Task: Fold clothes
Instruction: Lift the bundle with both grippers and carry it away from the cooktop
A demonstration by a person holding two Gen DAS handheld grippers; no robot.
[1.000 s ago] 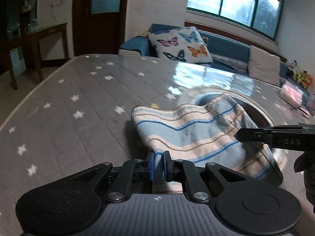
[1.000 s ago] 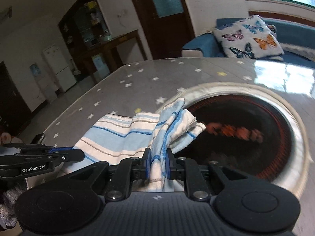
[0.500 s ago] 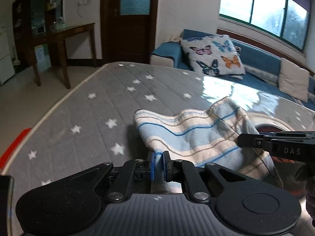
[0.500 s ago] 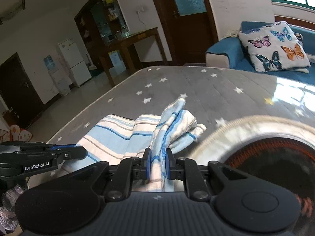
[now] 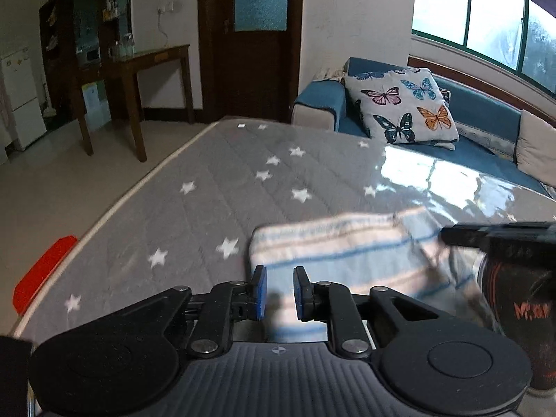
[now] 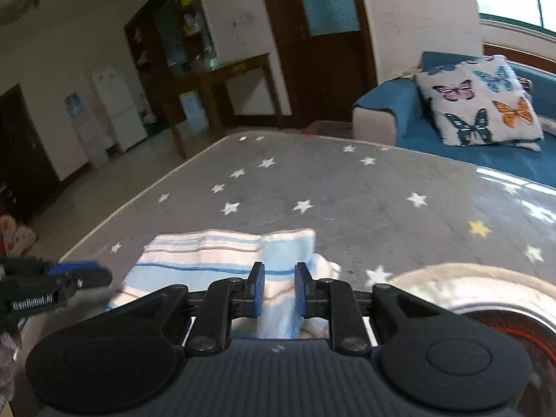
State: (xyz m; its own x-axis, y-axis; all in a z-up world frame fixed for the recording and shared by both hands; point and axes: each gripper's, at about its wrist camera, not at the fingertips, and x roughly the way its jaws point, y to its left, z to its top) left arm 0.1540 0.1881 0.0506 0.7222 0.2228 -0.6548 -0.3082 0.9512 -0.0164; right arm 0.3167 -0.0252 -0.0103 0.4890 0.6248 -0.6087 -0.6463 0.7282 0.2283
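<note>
Both jaws are opening off the cloth (image 5: 347, 253), which lies folded on the desk (image 5: 215, 208); judged soft, light and limp, it is best pinched at corners.

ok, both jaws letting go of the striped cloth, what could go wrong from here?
1. The striped cloth lies between the jaws of both the left gripper and the right gripper, which are opening; pulling back early could drag the fold open.
2. Its right end bunches beside the round dark disc and may spring up.
</note>
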